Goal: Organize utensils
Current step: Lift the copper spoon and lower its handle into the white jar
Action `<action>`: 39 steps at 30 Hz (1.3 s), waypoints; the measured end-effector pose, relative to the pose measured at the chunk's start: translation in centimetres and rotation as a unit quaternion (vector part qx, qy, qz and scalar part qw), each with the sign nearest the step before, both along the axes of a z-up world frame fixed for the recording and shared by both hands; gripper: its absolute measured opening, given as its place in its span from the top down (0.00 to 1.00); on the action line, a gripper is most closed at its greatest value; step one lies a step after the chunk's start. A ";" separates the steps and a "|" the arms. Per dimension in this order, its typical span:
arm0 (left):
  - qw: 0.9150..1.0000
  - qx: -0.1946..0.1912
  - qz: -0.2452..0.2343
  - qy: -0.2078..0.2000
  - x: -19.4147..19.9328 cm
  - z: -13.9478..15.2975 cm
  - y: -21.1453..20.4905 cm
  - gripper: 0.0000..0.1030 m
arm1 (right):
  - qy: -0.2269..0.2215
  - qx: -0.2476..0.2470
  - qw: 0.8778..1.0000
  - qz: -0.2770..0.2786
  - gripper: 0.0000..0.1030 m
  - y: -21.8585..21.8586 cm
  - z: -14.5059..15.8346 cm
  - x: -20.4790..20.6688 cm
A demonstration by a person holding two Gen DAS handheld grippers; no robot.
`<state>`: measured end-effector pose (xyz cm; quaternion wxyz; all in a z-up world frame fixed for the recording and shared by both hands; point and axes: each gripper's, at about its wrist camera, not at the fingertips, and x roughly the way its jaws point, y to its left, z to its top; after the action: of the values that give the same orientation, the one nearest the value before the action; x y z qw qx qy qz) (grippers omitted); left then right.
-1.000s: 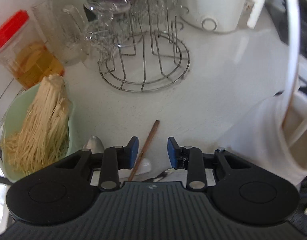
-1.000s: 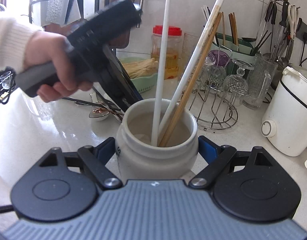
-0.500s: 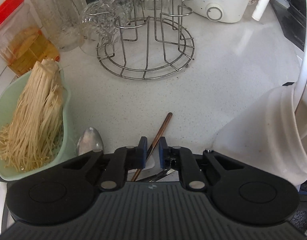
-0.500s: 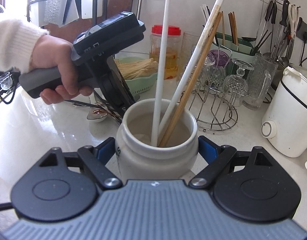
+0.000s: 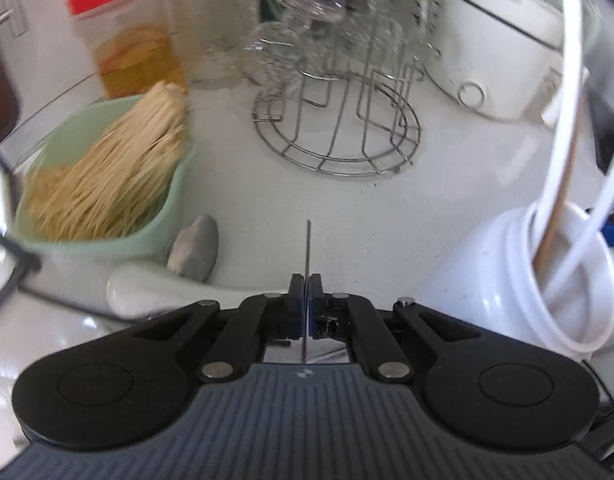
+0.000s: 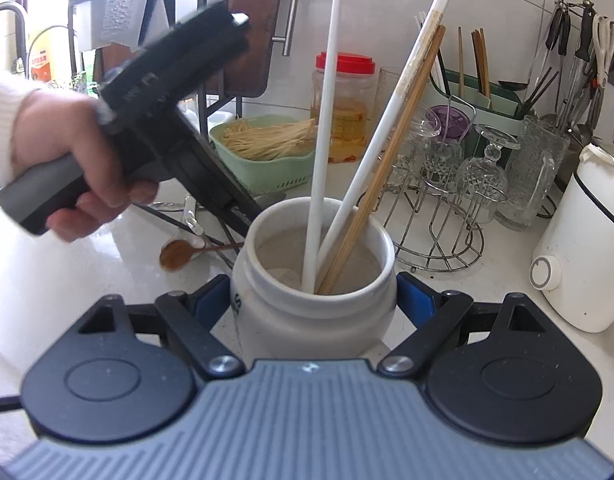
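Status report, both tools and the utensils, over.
Left tool shut on thin spoon handle. Right tool clamps white jar. Three chopsticks stand inside, crowding the mouth.

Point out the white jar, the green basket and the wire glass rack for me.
white jar (image 6: 307, 320): right wrist view, front wall below the rim.
green basket (image 6: 267, 170): right wrist view, front wall.
wire glass rack (image 5: 339, 160): left wrist view, front of its round base ring.

glasses (image 5: 307, 20) blurred, spoon handles hidden behind fingers (image 5: 295, 292)
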<state>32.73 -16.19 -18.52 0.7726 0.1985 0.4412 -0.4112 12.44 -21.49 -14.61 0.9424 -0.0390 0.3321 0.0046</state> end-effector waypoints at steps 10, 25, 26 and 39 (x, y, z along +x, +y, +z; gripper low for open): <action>0.992 -0.057 0.113 0.008 -3.8 1.3 3.1 0.98 | 0.003 -0.001 1.000 0.019 0.12 -0.4 0.1 0.1; 0.973 -0.136 0.187 -0.018 -9.2 6.2 7.4 0.98 | -0.003 0.000 1.000 0.023 0.12 -0.5 0.0 0.2; 0.971 -0.141 0.189 -0.024 -9.6 6.6 7.5 0.98 | -0.002 0.000 1.000 0.023 0.12 -0.5 0.0 0.2; 0.966 -0.171 0.186 -0.057 -11.2 9.7 7.5 0.98 | 0.004 0.001 0.999 0.032 0.12 -0.1 0.1 -0.2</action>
<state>21.49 -8.67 -8.83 0.8815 0.0013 0.3493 -0.3178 12.22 -21.61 -14.47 0.9405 -0.0484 0.3344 0.0357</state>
